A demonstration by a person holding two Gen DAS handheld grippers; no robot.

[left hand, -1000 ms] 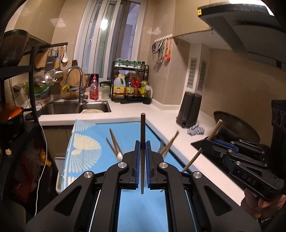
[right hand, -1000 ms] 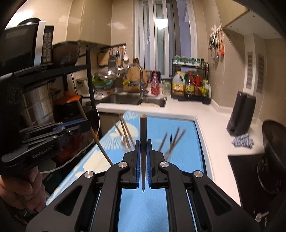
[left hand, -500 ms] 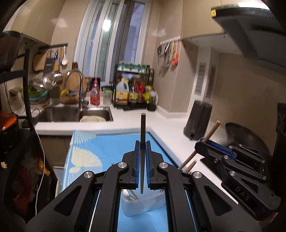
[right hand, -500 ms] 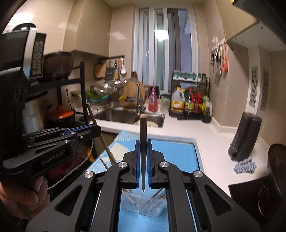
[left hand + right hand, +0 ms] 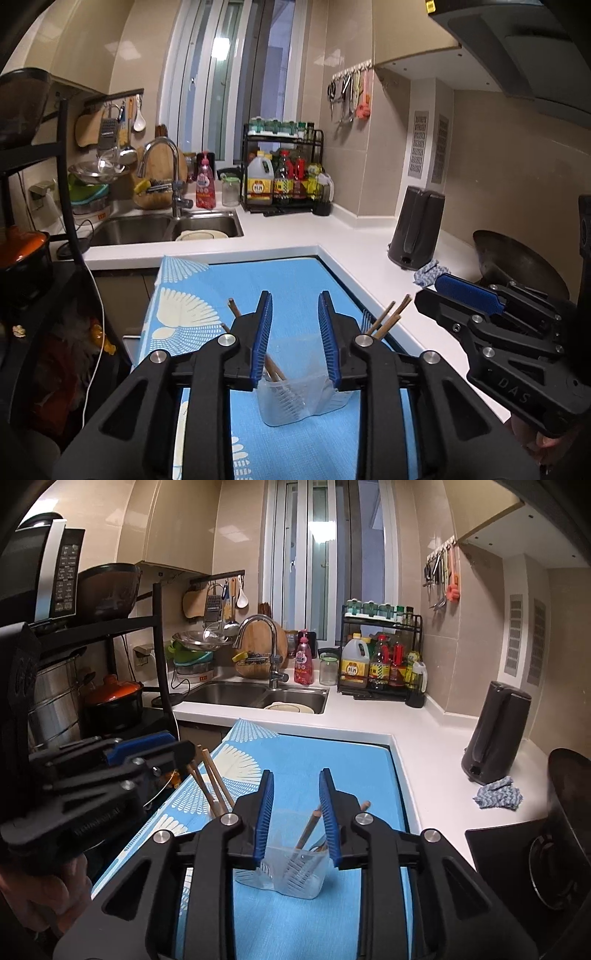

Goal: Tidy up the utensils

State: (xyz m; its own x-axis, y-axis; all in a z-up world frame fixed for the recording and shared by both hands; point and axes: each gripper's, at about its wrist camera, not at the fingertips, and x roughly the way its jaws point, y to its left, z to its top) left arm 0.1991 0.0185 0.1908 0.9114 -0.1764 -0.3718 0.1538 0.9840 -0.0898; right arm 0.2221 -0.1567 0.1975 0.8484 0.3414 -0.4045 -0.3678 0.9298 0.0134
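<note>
Jaws opening on both tools, nothing pinched between either pair. Left gripper (image 5: 295,310), black with blue ribbed pads, spread above a clear plastic utensil holder (image 5: 303,398) standing upright on the blue tablecloth with white fan patterns (image 5: 280,284). Right gripper (image 5: 296,788), same build, likewise spread over the same clear holder (image 5: 284,871), pads apart and touching nothing. Brown wooden chopsticks (image 5: 389,317) leaning out of the holder toward the right in the left wrist view, more sticks angled to the left behind the left finger. From the right wrist view, chopsticks (image 5: 308,829) resting inside the holder, tips up, with two further sticks (image 5: 212,779) slanting out on the left side. Holder sitting near the front of the cloth, between the two tools. White countertop (image 5: 436,746) wrapping around the cloth, steel double sink (image 5: 258,696) behind, dark grey kettle (image 5: 495,734) at right beside a crumpled blue-grey rag (image 5: 498,794). Hand partly visible gripping the left tool at the lower left of the right wrist view.
</note>
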